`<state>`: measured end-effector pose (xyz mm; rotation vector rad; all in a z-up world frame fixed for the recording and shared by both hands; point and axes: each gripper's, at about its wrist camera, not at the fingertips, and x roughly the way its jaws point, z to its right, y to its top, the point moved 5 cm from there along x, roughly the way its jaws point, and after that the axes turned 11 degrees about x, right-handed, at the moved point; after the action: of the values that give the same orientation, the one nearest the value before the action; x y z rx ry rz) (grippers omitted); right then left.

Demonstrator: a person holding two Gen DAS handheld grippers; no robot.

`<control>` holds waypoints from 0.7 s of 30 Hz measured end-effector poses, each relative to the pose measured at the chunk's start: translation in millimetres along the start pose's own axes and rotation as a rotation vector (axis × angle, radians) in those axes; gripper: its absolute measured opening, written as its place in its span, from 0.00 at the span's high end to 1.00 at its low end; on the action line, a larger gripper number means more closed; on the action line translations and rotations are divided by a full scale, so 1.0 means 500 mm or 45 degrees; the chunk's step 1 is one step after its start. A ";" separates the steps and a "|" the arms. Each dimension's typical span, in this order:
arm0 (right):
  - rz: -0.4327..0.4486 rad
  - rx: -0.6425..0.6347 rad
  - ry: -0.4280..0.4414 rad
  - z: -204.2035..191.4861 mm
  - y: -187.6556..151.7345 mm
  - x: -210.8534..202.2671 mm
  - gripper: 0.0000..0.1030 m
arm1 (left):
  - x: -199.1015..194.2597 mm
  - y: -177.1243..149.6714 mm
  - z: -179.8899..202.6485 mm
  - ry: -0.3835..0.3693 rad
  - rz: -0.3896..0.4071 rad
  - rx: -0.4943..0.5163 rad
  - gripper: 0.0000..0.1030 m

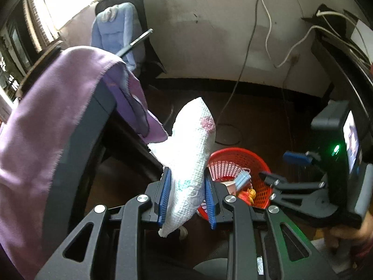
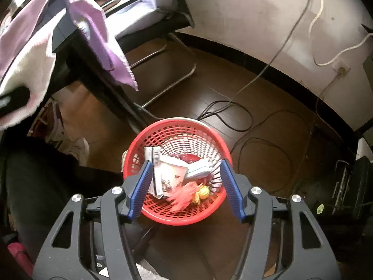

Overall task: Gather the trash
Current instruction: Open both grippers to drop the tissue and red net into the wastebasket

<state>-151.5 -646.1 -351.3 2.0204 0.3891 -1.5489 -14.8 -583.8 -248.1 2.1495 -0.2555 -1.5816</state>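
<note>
Judging by the red basket (image 2: 177,170) on the floor, the collecting is well along: a paper cup (image 2: 169,177), a blue face mask (image 1: 242,178), a barcoded wrapper and some pink and yellow scraps already lie inside it. What is left, as far as can be seen, is the white paper towel (image 1: 191,163), which the left gripper (image 1: 187,198) has clamped between its blue pads, above and just to the left of the basket rim and not yet over the opening. The towel is a long crumpled wad (embossed, with a faint pink print near its top); its long axis runs along the fingers, the broad end pointing up and forward past the fingertips, the narrow tail hanging back toward the gripper body. The right gripper (image 2: 186,189) hovers over the basket with its fingers wide apart and nothing between them.
</note>
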 end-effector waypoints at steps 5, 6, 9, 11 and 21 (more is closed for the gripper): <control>0.034 0.041 -0.090 0.044 0.010 -0.007 0.41 | 0.039 -0.004 0.031 -0.064 -0.048 0.042 0.73; 0.044 0.053 -0.117 0.057 0.013 -0.009 0.41 | 0.048 -0.004 0.041 -0.079 -0.056 0.052 0.73; 0.059 0.090 -0.161 0.091 0.020 -0.014 0.41 | 0.073 -0.005 0.070 -0.114 -0.075 0.085 0.72; 0.062 0.122 -0.177 0.111 0.021 -0.021 0.41 | 0.088 -0.005 0.090 -0.133 -0.092 0.103 0.65; 0.076 0.136 -0.180 0.120 0.018 -0.035 0.41 | 0.126 -0.023 0.138 -0.104 -0.125 0.211 0.26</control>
<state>-198.8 -686.8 -343.1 1.9676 0.1927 -1.6949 -60.5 -616.5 -323.7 2.2551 -0.3217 -1.7621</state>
